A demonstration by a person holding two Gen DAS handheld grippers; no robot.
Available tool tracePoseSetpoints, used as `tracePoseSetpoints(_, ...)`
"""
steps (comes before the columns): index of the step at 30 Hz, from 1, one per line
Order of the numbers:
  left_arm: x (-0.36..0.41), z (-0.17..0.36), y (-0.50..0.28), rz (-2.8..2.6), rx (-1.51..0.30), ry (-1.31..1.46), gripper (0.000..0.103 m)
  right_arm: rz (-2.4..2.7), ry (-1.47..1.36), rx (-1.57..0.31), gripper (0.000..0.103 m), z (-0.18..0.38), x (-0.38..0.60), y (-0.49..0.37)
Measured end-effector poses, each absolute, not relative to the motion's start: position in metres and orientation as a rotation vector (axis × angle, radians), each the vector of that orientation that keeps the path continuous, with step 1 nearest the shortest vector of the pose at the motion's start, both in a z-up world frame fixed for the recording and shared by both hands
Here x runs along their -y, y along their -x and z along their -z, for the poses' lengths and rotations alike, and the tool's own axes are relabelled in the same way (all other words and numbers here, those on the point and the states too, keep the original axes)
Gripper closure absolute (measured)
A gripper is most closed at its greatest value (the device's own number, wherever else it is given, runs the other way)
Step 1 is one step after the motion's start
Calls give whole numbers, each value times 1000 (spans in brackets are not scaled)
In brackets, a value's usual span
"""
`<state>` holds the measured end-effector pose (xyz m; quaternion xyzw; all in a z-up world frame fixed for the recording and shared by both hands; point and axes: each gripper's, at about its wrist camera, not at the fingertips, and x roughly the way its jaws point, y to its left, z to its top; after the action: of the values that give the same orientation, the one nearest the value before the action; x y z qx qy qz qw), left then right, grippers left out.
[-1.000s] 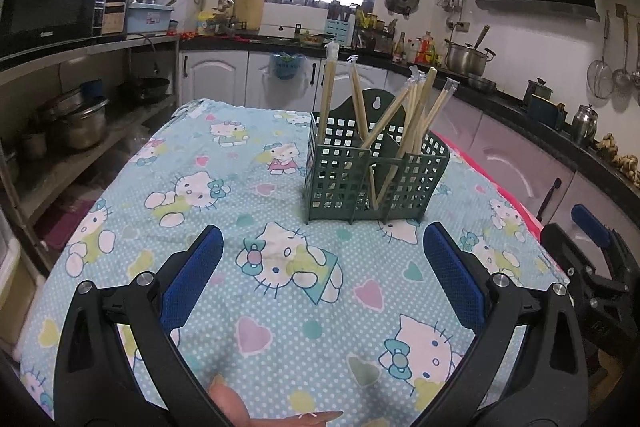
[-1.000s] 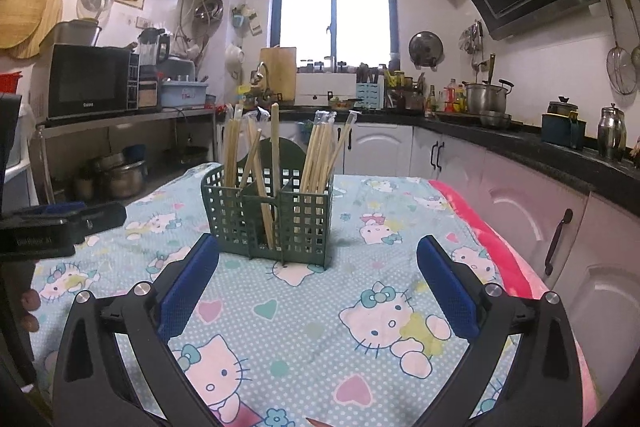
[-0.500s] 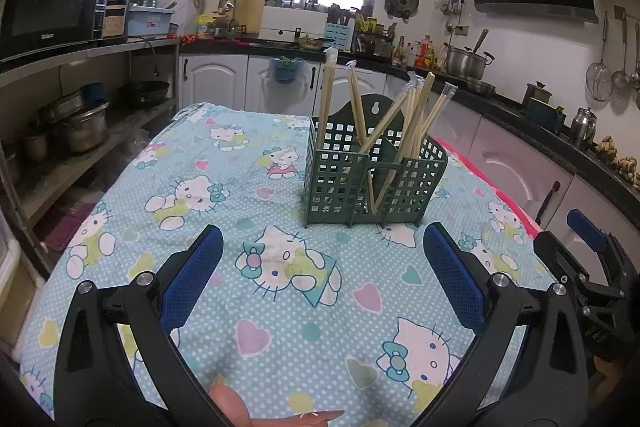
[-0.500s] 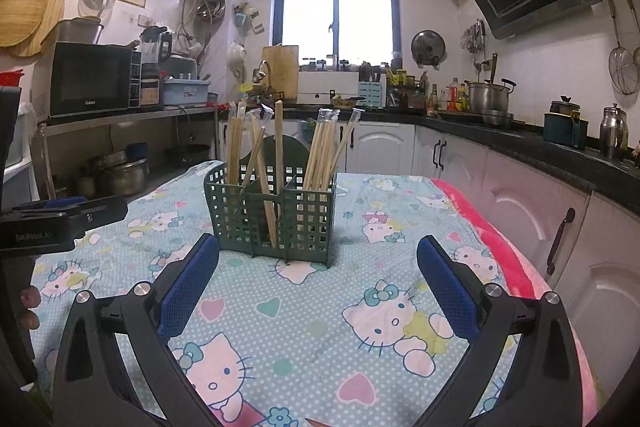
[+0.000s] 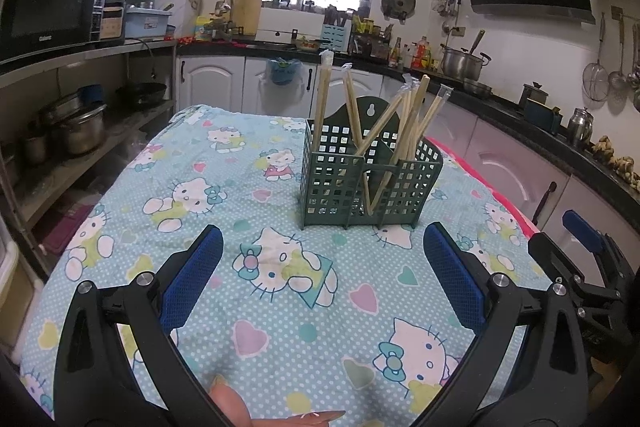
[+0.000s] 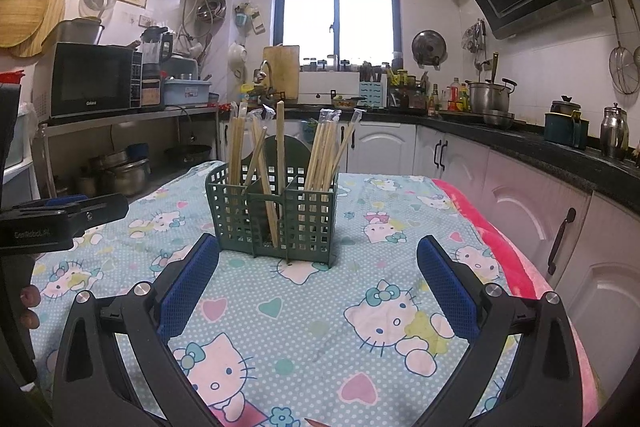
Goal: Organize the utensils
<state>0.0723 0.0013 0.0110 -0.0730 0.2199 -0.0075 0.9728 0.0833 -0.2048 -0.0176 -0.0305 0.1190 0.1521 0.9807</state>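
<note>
Tongs, left [image 5: 322,259]: blue-padded, spread wide, holding nothing; poised over the desk [image 5: 208,195] short of the caddy. Tongs, right [image 6: 318,265]: likewise spread wide and bare, aimed at the same caddy from the other side.

Item 1. Utensil caddy [image 5: 368,183], dark green perforated plastic, divided into compartments, with a rounded hanging tab at the back. Stands upright near the middle of the desk on a cartoon-cat tablecloth [image 5: 248,339]. Judged light and fairly rigid, though the thin grid walls may flex if squeezed; likely to slide or tip on loose cloth if nudged.

Item 2. Chopsticks [image 6: 324,155], many pairs, pale wood or bamboo, several with clear wrapper ends showing at the top. All stand inside the caddy, none seen lying on the cloth.
- Long axis: roughly vertical, lower ends down in the compartments, upper ends well above the rim.
- Lean: in the right wrist view the right-hand bundle fans slightly rightward; the left-hand sticks [image 6: 240,147] stand near upright; one stick [image 6: 266,195] slants across the middle compartment. In the left wrist view some cross one another.
- Handling, judged: very light, stiff, slender, smooth; wrapped ones may be slippery between pads. Not fragile under a gentle squeeze.
- Suggested hold: on the exposed upper part above the rim, pads across the stick's width, lifting along its own axis so the crossed neighbours are not dragged out.

Which compartment each crossed stick belongs to cannot be told.
</note>
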Motion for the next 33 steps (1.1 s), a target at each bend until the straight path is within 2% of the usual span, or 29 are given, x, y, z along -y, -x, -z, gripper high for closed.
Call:
tracePoseSetpoints(23, -2, -11, -72, 21, -448, 152, 11, -309, 59, -242, 6, 18, 204, -82)
tracePoseSetpoints(33, -11, 0, -80, -46, -519, 169, 11, -287, 53, -246, 6, 18, 205, -83)
